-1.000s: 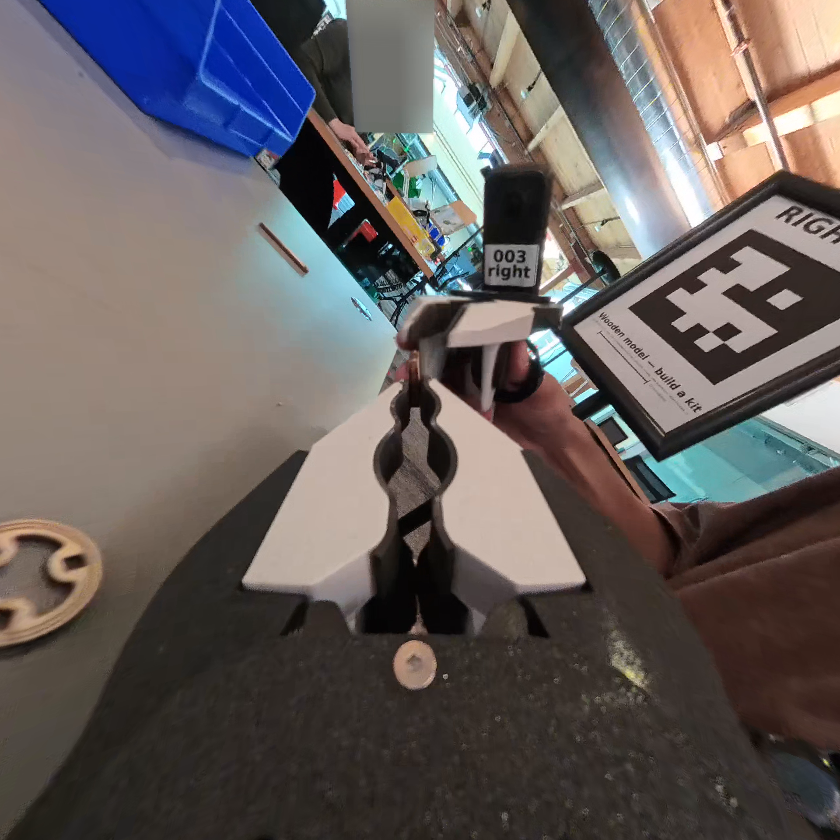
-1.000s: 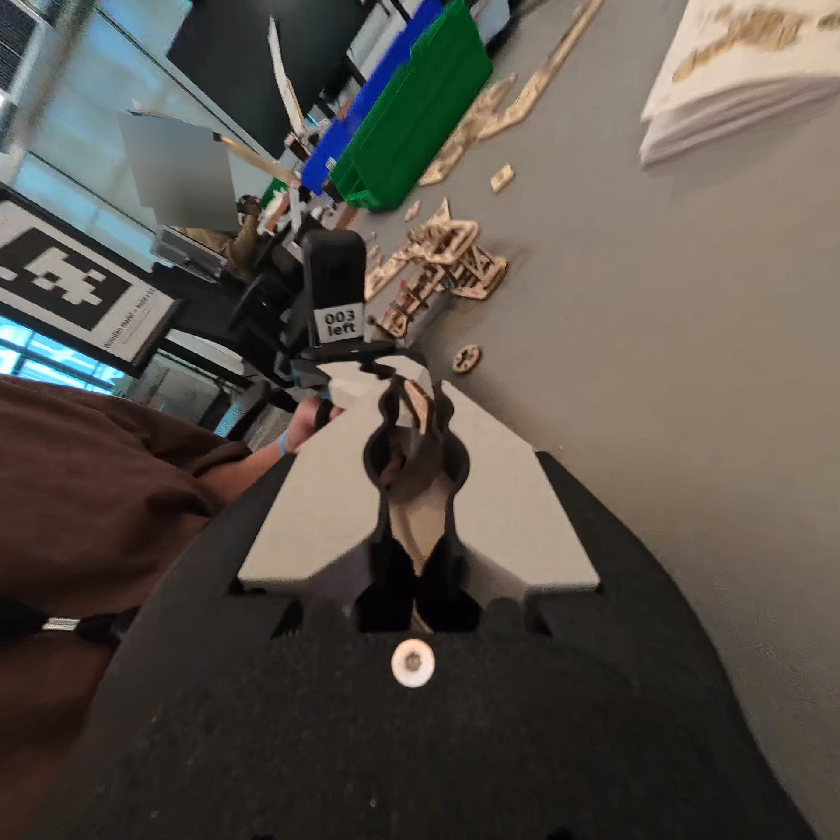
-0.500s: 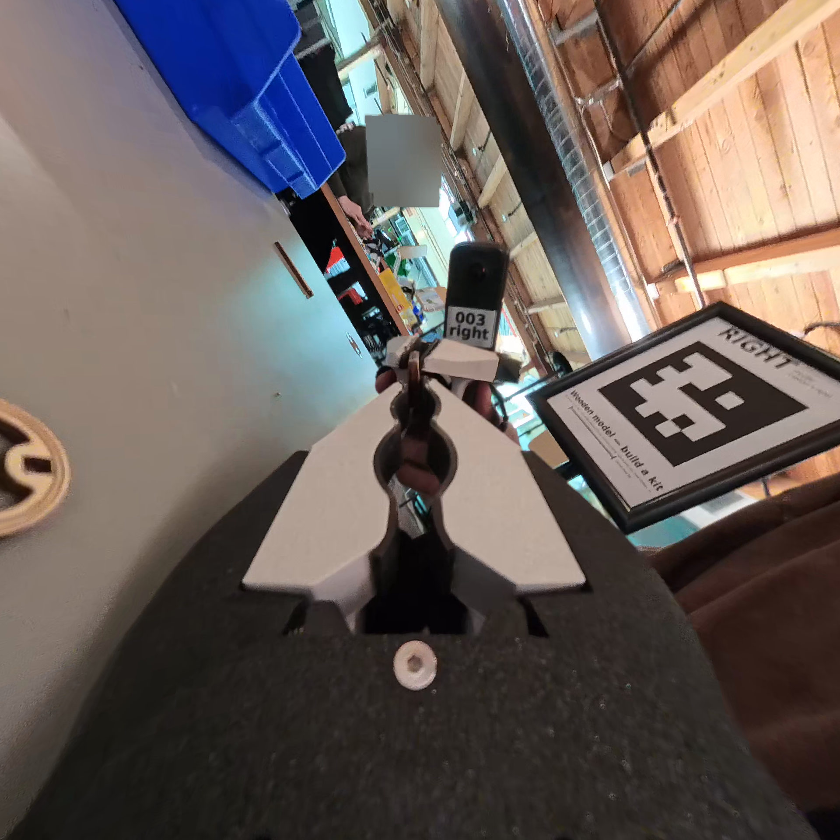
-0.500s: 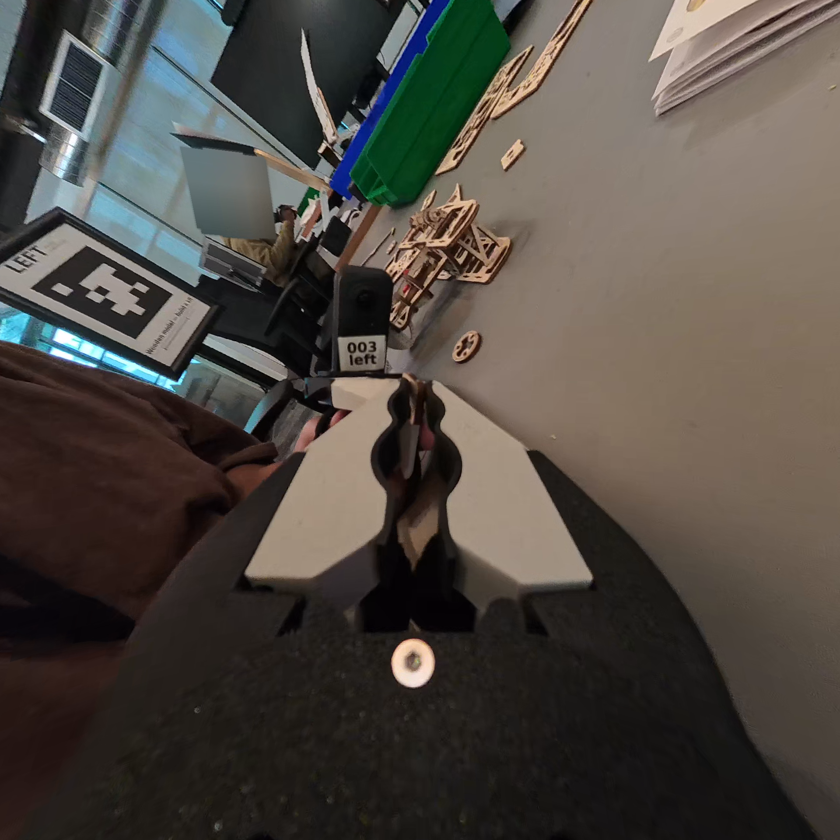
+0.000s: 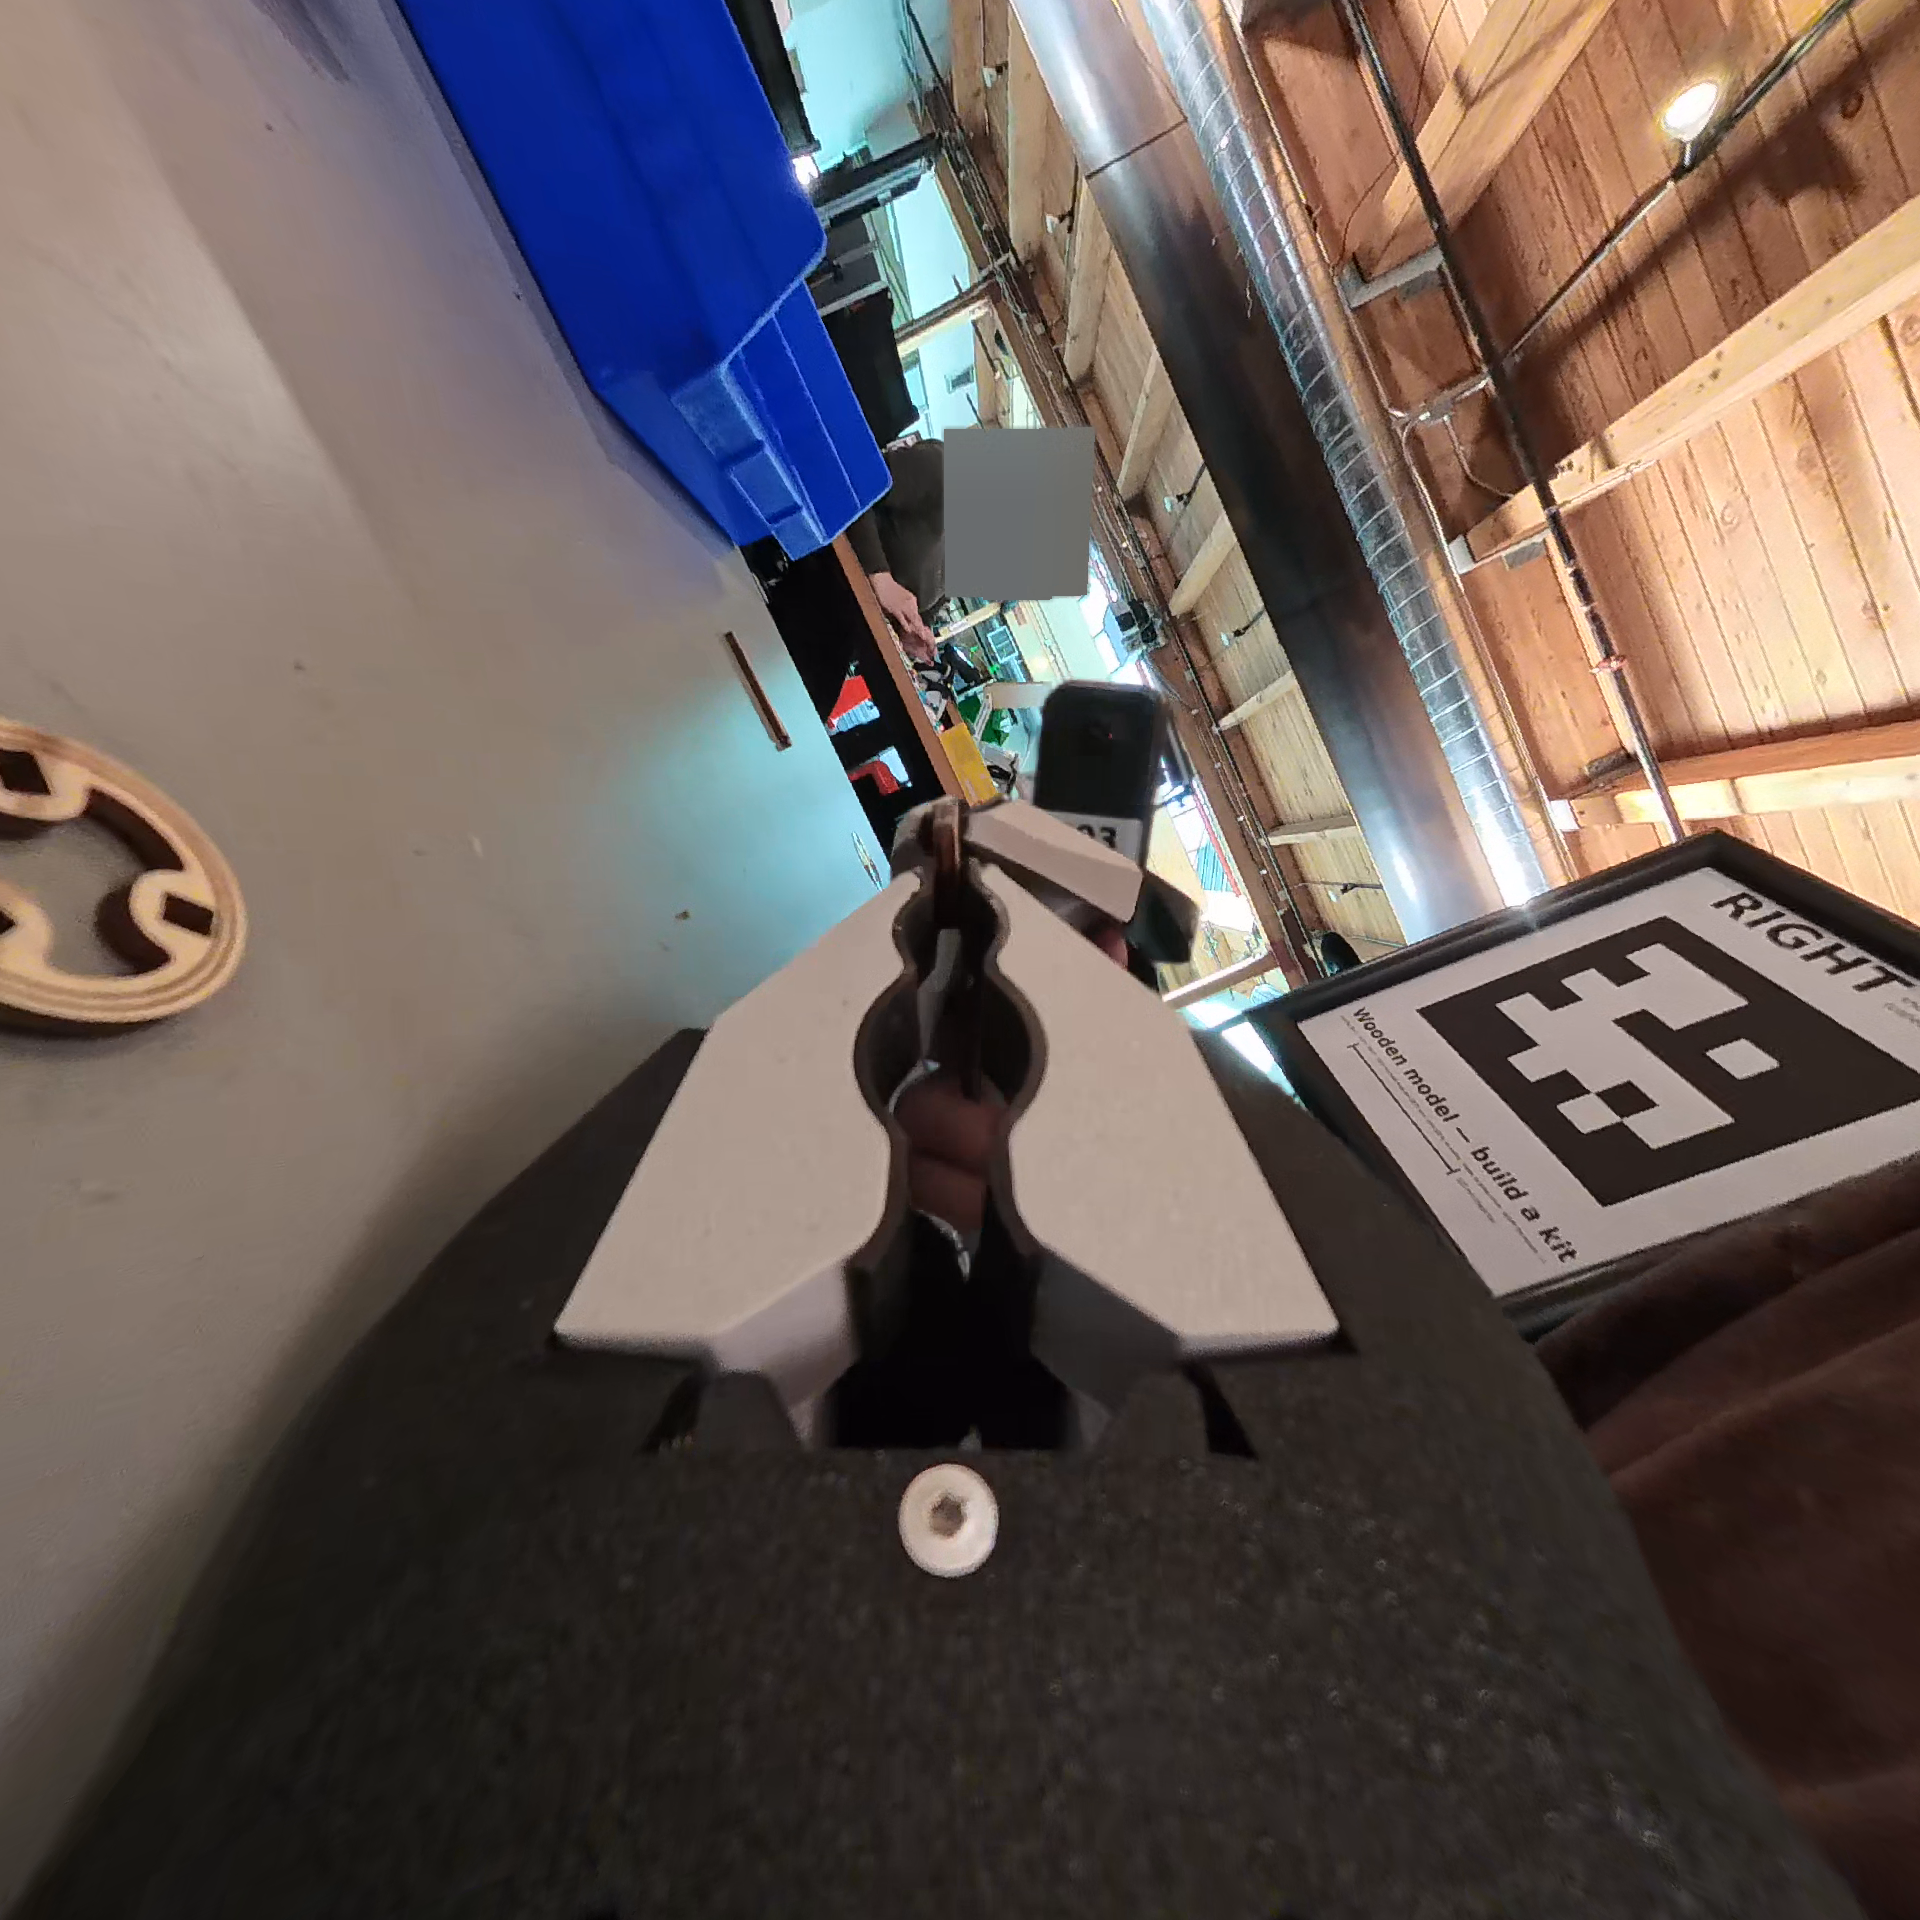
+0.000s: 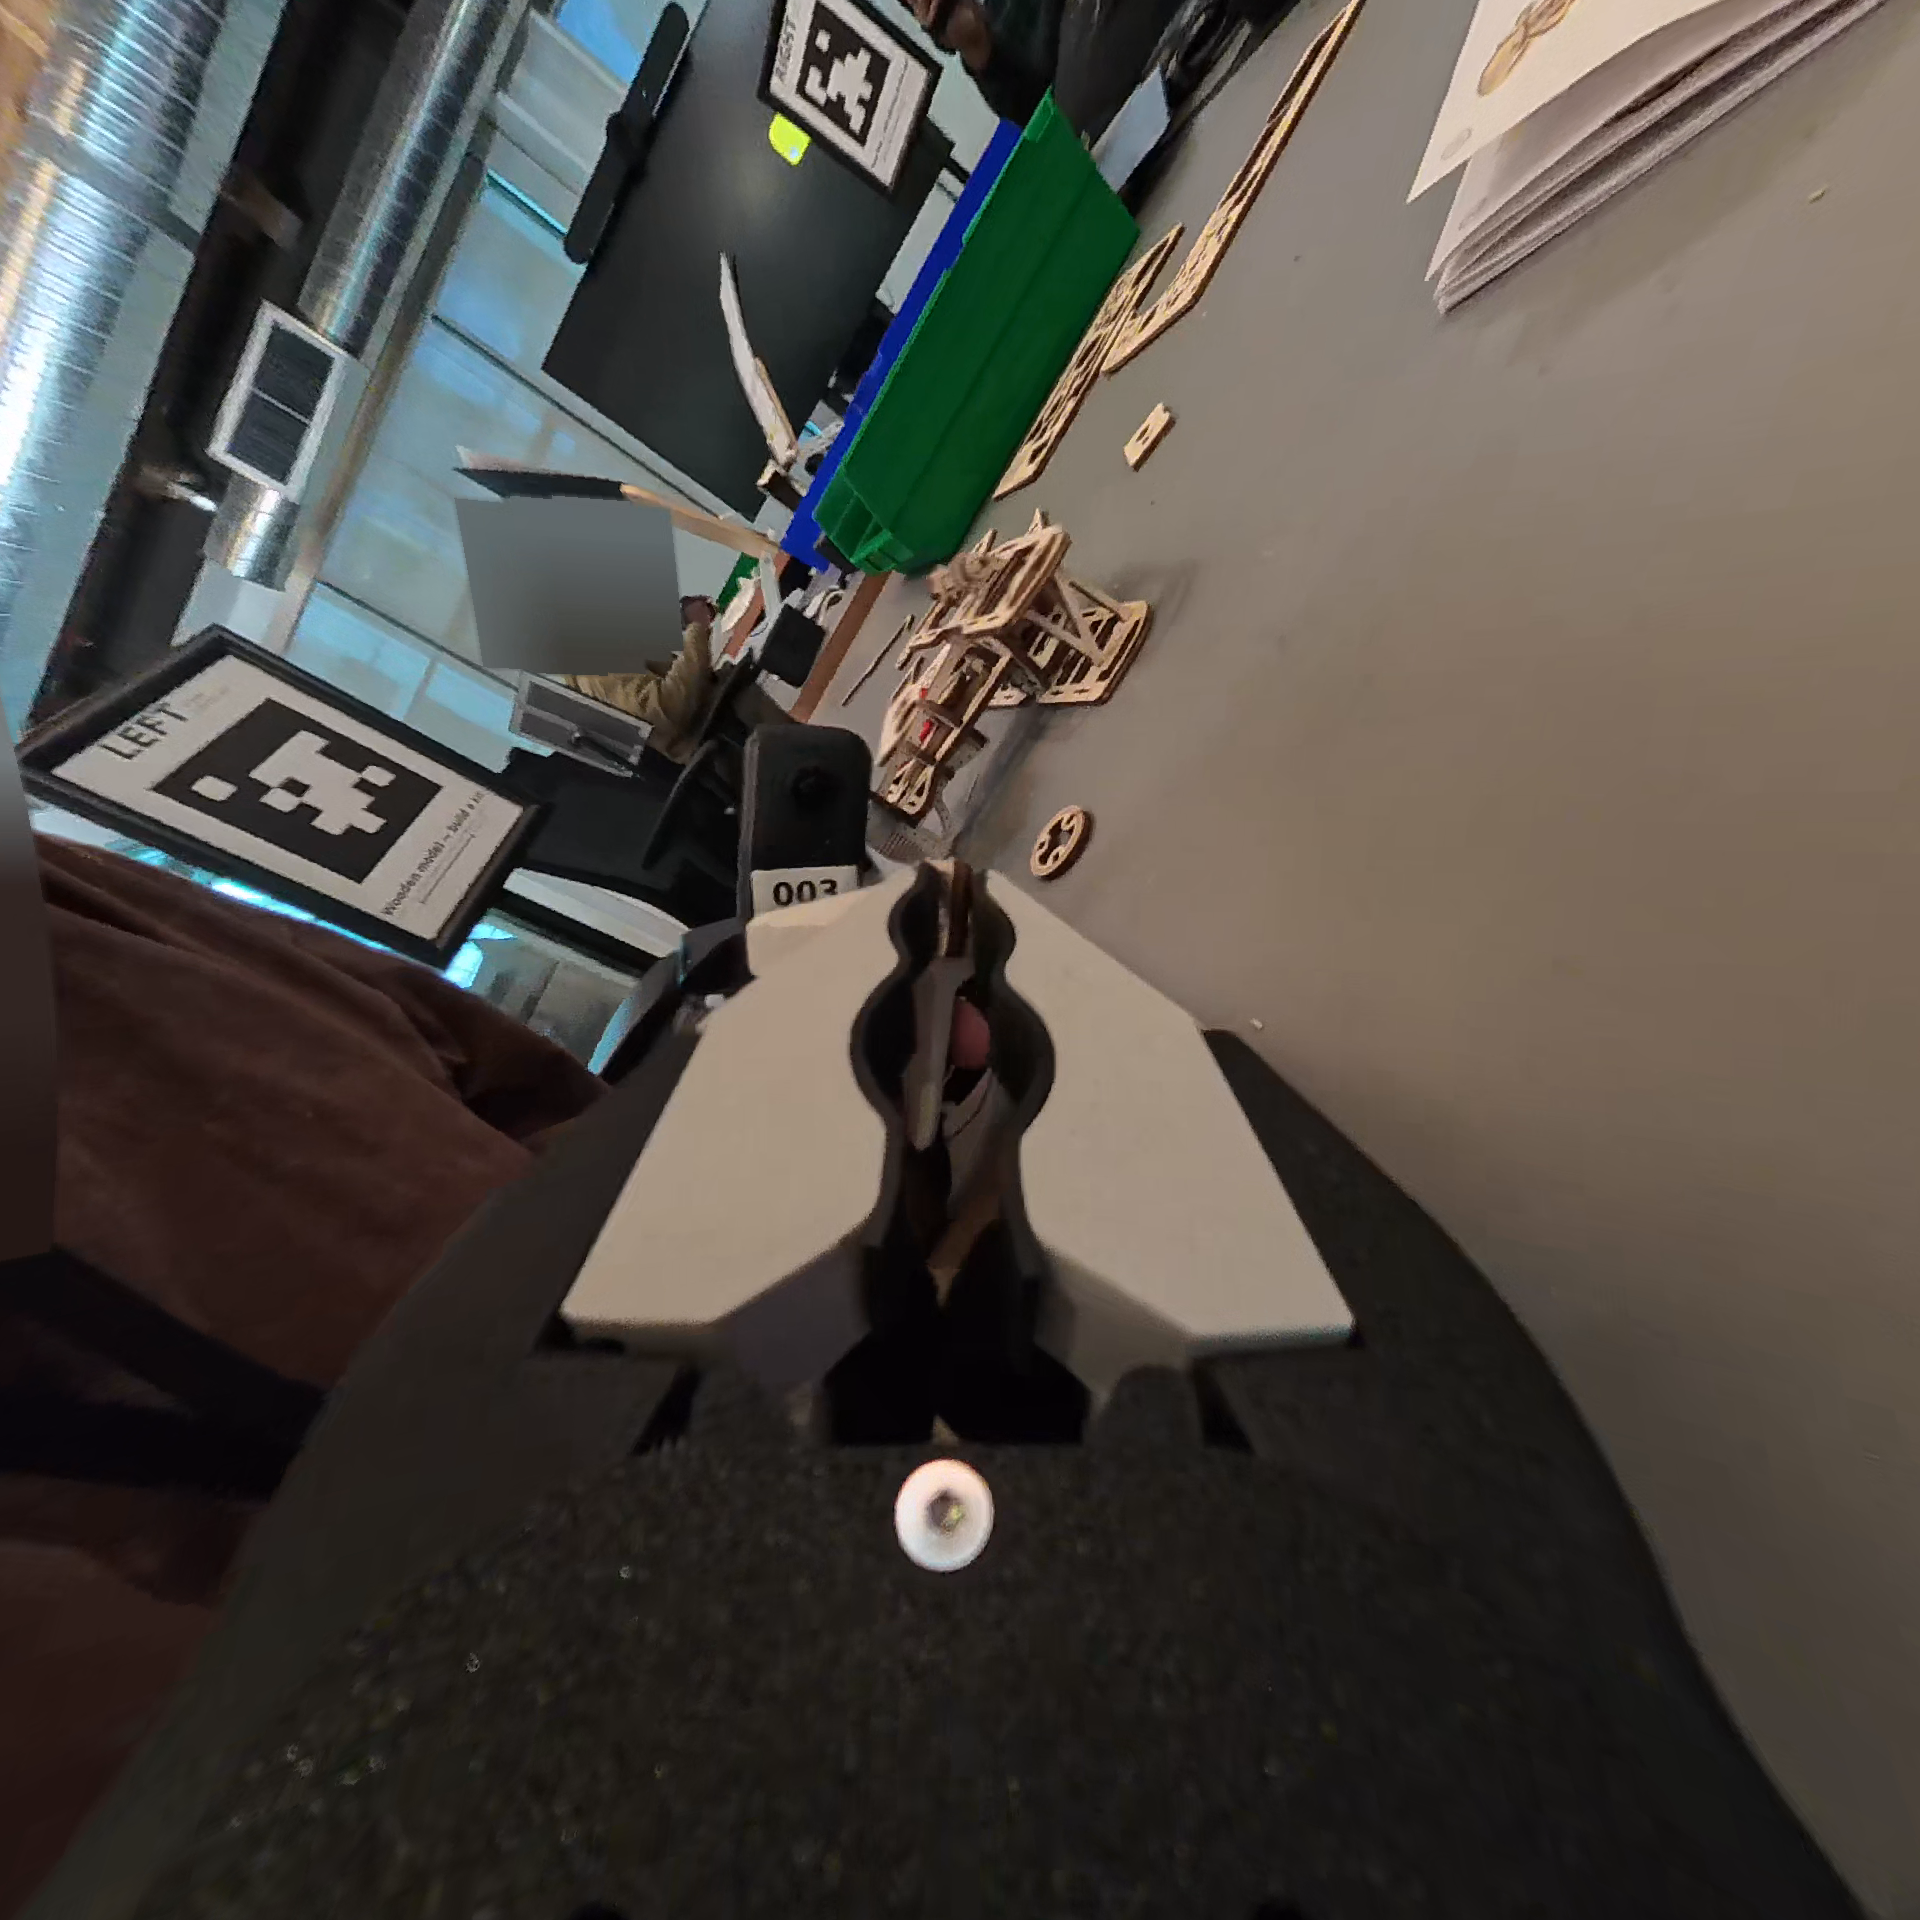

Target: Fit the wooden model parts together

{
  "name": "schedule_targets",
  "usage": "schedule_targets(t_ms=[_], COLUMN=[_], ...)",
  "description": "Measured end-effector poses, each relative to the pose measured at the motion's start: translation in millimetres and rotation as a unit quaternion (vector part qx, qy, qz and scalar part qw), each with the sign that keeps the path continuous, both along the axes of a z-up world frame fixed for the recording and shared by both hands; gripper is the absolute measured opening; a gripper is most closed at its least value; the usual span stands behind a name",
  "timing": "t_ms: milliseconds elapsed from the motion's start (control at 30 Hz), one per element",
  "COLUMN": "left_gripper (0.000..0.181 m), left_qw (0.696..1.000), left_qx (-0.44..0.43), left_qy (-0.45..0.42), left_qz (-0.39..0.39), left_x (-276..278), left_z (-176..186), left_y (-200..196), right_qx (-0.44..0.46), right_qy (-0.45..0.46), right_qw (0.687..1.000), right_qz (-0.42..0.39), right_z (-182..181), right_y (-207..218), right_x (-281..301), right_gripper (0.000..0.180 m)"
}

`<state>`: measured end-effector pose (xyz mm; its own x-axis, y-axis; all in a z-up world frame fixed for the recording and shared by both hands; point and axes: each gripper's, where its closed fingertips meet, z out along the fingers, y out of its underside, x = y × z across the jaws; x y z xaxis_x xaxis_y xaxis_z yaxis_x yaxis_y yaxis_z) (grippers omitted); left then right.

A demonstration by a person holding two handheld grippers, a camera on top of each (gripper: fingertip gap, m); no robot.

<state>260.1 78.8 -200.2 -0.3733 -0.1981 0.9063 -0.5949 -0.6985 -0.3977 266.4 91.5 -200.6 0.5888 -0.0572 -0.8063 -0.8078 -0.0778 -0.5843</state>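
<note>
Both claws moved tip-to-tip now: left claw point(image 5: 940, 883) & right claw point(image 6: 951, 899) each pinching a thin wooden piece point(image 6: 948, 914), above the worktop point(image 6: 1558, 831) w/ the wooden ring point(image 5: 104, 883).

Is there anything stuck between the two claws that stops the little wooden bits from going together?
Nothing visible does. The left claw and the right claw meet tip to tip above the grey table, each shut on a thin flat wooden piece. The round wooden gear ring lies off to the side.
</note>
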Motion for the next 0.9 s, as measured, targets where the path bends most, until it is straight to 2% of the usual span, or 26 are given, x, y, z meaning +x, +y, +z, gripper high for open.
schedule_targets(t_ms=[200,333,600,667,733,900], left_gripper=[0.001,0.001,0.003,0.002,0.001,0.001], left_qw=[1.000,0.997,0.987,0.985,0.986,0.979], left_qx=[0.017,0.065,0.148,0.160,0.147,0.089], left_qy=[0.007,0.009,0.029,0.038,0.068,0.184], left_qz=[0.022,0.047,0.054,0.048,0.027,-0.020], left_x=[4,7,8,9,9,-2], left_z=[-4,-13,-28,-30,-32,-41], left_y=[0,0,-5,-6,-8,-10], right_qx=[-0.038,-0.090,-0.166,-0.151,-0.130,-0.192], right_qy=[-0.043,-0.097,-0.176,-0.159,-0.125,-0.201], right_qw=[0.996,0.987,0.968,0.974,0.982,0.960], right_qz=[-0.066,-0.087,-0.073,-0.065,-0.049,0.023], right_z=[-5,-14,-31,-32,-32,-42], right_y=[0,0,-7,-7,-10,-17], right_x=[5,7,8,8,9,4], right_gripper=[0.005,0.006,0.007,0.007,0.007,0.003])
